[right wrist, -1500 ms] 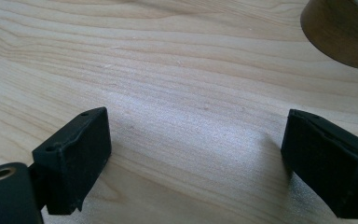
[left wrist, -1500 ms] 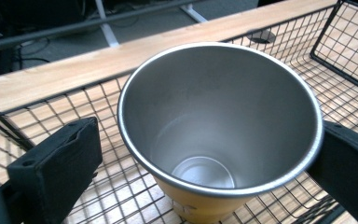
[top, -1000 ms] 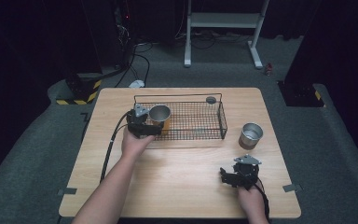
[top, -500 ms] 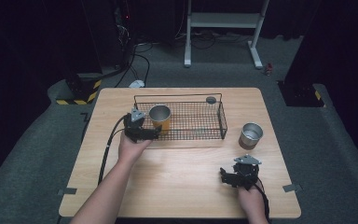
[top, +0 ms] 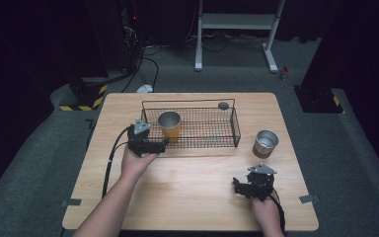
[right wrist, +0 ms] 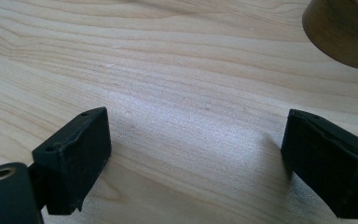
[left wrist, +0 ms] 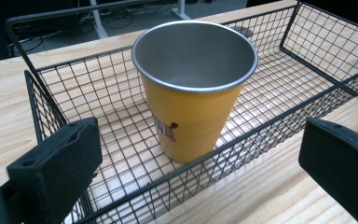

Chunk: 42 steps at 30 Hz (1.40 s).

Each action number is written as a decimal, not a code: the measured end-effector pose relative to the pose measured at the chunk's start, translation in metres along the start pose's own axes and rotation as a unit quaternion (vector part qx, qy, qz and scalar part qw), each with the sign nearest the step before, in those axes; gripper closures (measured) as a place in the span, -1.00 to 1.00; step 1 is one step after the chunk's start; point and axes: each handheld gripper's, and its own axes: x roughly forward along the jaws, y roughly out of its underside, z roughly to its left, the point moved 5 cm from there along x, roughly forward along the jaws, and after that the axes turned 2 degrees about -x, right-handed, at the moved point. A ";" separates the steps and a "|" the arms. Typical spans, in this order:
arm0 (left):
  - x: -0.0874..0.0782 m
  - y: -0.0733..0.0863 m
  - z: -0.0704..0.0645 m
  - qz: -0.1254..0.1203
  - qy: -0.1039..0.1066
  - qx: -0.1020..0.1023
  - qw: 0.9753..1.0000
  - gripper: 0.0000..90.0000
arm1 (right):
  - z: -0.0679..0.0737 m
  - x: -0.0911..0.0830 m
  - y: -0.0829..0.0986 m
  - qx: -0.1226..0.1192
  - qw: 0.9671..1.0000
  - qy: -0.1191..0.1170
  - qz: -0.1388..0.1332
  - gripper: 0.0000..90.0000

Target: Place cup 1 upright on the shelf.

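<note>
From my left gripper [left wrist: 200, 172], jaws spread wide, the near wall of the wire basket [left wrist: 279, 116] stands between me and the yellow cup [left wrist: 193, 88]; the cup sits upright just behind that wall, near the basket's left end, so the way in is over the rim from above. To the cup's right the basket floor is bare, save a small dark disc [top: 223, 105] at the far right corner. My right gripper [top: 240, 186] has open tabletop [top: 192, 182] ahead, jaws apart; the steel cup [top: 266, 143] stands beyond it, outside the basket's right wall.
</note>
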 end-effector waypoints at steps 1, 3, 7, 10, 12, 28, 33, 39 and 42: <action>-0.001 0.001 0.000 0.001 0.001 -0.004 1.000 -1.00 | 0.000 0.000 0.000 -0.001 1.000 0.000 0.000 -0.82; -0.004 0.003 0.002 -0.001 0.003 -0.006 1.000 -1.00 | 0.000 0.000 0.000 0.000 1.000 0.000 0.000 -0.82; -0.009 0.008 0.003 -0.001 0.006 -0.010 1.000 -1.00 | 0.000 0.000 0.000 0.000 1.000 0.000 0.000 -0.82; -0.013 0.012 0.004 -0.002 0.009 -0.011 1.000 -1.00 | 0.000 0.000 0.000 0.000 1.000 0.000 0.000 -0.82; -0.016 0.014 0.004 -0.001 0.010 -0.013 1.000 -1.00 | 0.000 0.000 0.000 0.000 1.000 0.000 0.000 -0.82; -0.039 0.047 0.013 0.019 0.017 -0.017 1.000 -0.99 | 0.000 0.000 0.000 0.000 1.000 0.000 0.000 -0.82; -0.046 0.064 0.013 0.037 0.021 -0.018 0.999 -0.98 | 0.000 0.000 0.000 0.000 1.000 0.000 0.000 -0.82; -0.052 0.089 0.014 0.068 0.026 -0.019 0.997 -0.98 | 0.000 0.000 0.000 -0.001 1.000 0.000 -0.001 -0.82; -0.054 0.103 0.014 0.084 0.029 -0.018 0.996 -0.97 | 0.000 0.000 0.000 0.000 1.000 0.000 0.000 -0.82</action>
